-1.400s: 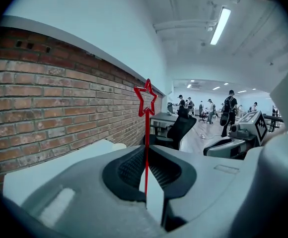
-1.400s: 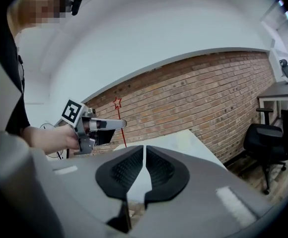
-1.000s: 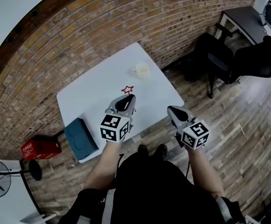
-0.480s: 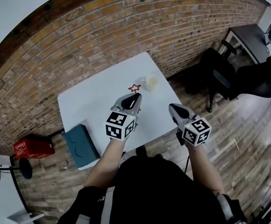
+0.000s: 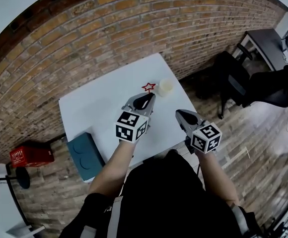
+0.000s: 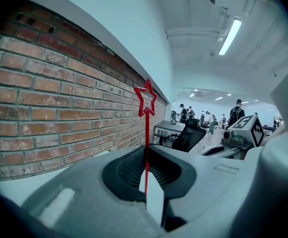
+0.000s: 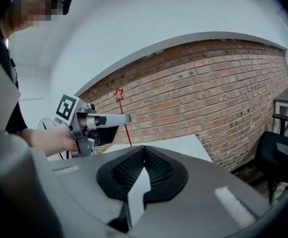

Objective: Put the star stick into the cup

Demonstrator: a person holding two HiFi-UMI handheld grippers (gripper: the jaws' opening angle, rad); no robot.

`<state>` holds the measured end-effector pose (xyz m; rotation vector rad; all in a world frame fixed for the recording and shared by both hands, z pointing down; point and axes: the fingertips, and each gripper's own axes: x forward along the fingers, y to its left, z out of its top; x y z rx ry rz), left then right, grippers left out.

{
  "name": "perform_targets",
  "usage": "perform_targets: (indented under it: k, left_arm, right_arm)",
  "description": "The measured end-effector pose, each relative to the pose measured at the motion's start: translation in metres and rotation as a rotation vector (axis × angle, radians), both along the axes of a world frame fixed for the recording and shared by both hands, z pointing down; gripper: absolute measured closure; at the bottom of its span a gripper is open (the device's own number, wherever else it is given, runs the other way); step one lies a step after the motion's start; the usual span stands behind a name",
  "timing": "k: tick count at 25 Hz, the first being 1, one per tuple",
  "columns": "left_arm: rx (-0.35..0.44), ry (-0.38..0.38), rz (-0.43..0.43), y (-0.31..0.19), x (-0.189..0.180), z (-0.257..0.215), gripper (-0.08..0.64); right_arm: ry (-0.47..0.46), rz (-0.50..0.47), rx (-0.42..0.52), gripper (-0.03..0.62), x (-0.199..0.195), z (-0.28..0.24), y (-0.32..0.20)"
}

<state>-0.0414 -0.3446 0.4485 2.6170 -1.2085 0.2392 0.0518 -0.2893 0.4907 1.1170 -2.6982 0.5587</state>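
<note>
A thin red star stick (image 6: 146,133) stands upright between the jaws of my left gripper (image 6: 145,155), which is shut on its lower end. In the head view the star (image 5: 148,87) hovers over the white table (image 5: 94,108), just left of the pale cup (image 5: 165,87). The left gripper (image 5: 148,98) is over the table's middle. My right gripper (image 5: 180,114) hangs by the table's near right edge, shut, with nothing in it (image 7: 144,152). The right gripper view shows the left gripper (image 7: 115,119) holding the star stick (image 7: 118,94) up in front of the brick wall.
A teal box (image 5: 84,155) sits at the table's near left corner. A red crate (image 5: 29,155) is on the floor to the left. Black office chairs (image 5: 263,86) and a dark desk (image 5: 265,38) stand to the right. A brick wall (image 5: 109,38) runs behind the table.
The left gripper has carried the star stick forward and to the right, so the star is now close beside the cup. The right gripper has barely moved.
</note>
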Motion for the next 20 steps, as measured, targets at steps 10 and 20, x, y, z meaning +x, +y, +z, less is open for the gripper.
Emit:
perform_targets:
  k: [10, 20]
  left_arm:
    - [-0.033, -0.007, -0.002, -0.047, 0.032, 0.011, 0.538]
    - [-0.010, -0.004, -0.008, -0.108, 0.058, 0.001, 0.538]
  right_arm:
    - [-0.015, 0.032, 0.004, 0.592, 0.042, 0.002, -0.040]
    - [-0.017, 0.007, -0.041, 0.592, 0.063, 0.023, -0.072]
